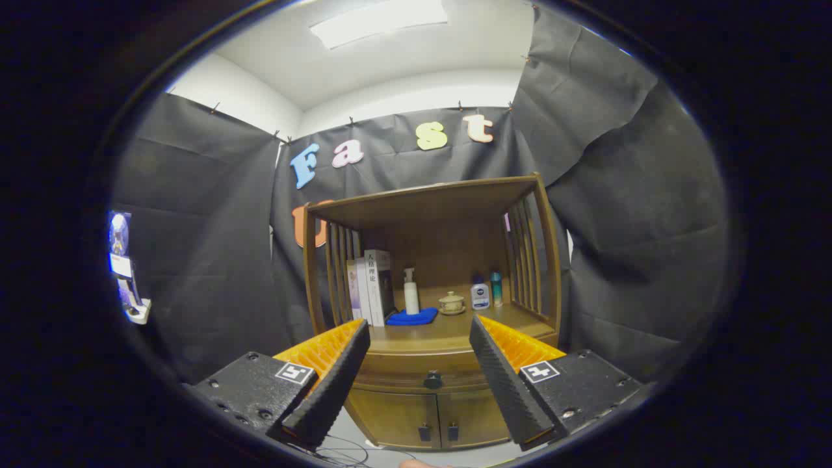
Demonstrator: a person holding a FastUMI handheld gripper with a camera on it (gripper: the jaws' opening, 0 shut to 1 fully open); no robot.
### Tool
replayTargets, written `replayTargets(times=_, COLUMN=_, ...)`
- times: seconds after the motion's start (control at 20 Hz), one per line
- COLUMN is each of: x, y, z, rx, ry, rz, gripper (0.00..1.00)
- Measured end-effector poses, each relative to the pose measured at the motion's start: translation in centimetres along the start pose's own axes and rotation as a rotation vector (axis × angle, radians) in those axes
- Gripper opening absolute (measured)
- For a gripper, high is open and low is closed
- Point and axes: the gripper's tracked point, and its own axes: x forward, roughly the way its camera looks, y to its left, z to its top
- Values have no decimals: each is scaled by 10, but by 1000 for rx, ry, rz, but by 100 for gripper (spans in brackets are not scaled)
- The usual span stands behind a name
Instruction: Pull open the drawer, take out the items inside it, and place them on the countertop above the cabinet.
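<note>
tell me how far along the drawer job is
Nothing looks done yet: the drawer appears shut, its knob untouched. In hand: the hand-held gripper is open, fingers apart and lined up with the knob, short of the cabinet. Left: pull the drawer open, take out its items and set them on the countertop.

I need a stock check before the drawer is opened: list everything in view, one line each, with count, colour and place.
cabinet: one, brown wood, ahead of the gripper, slatted sides.
drawer: one, brown, closed, below the countertop.
drawer knob: one, dark, seen between the fingers.
lower doors: two, brown, closed, below the drawer.
countertop: one, brown, above the drawer.
books: a few, pale and dark, upright at the left slats.
pump bottle: one, white, beside the books.
cloth: one, blue, at the pump bottle's foot.
lidded cup: one, beige, mid countertop.
small bottles: two, white and teal, near the right slats.
gripper: one, fingers open, holding nothing, short of the cabinet.
</note>
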Motion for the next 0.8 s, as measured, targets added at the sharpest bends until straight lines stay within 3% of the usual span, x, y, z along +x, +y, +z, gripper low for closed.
replayTargets(times=0.8, x=25, y=7, z=-24, rx=-14, ry=19, rz=3, gripper=100)
